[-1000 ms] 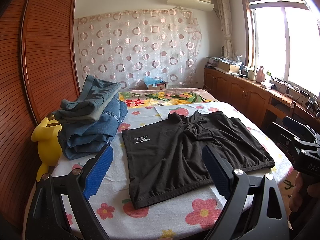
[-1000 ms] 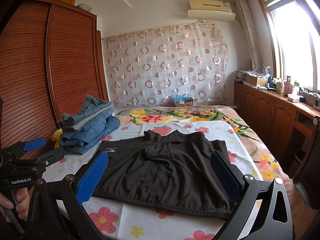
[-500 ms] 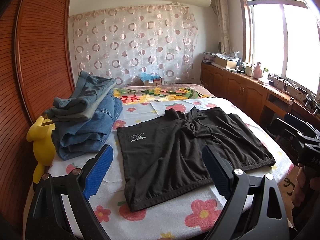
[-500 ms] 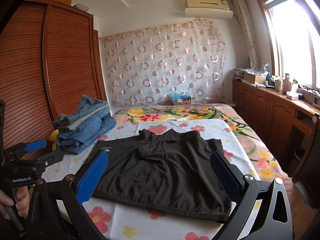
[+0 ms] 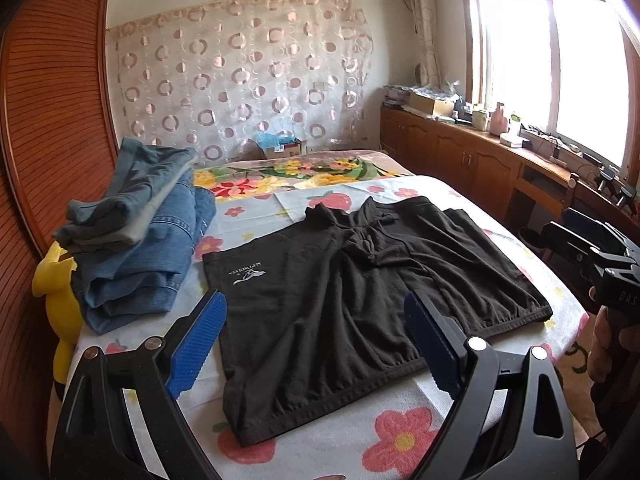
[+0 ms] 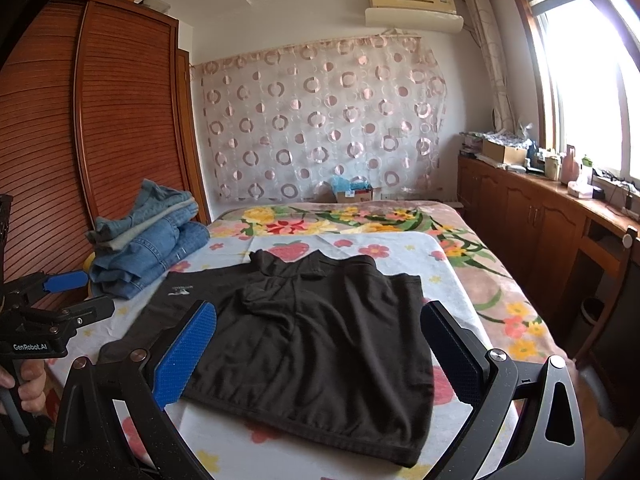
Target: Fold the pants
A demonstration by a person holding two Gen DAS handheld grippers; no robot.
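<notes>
A pair of black shorts lies spread flat on the flowered bed sheet, waistband toward me, a small white logo on its left leg. It also shows in the right wrist view. My left gripper is open and empty, held above the near left part of the shorts. My right gripper is open and empty above the waistband. Neither touches the cloth. The right gripper shows at the right edge of the left wrist view, and the left gripper at the left edge of the right wrist view.
A stack of folded blue jeans sits on the bed's left side beside a yellow plush toy. A wooden wardrobe stands to the left. A wooden counter with clutter runs under the window on the right.
Both grippers have moved slightly forward toward the shorts. The jaws stay open and the shorts have not moved.
</notes>
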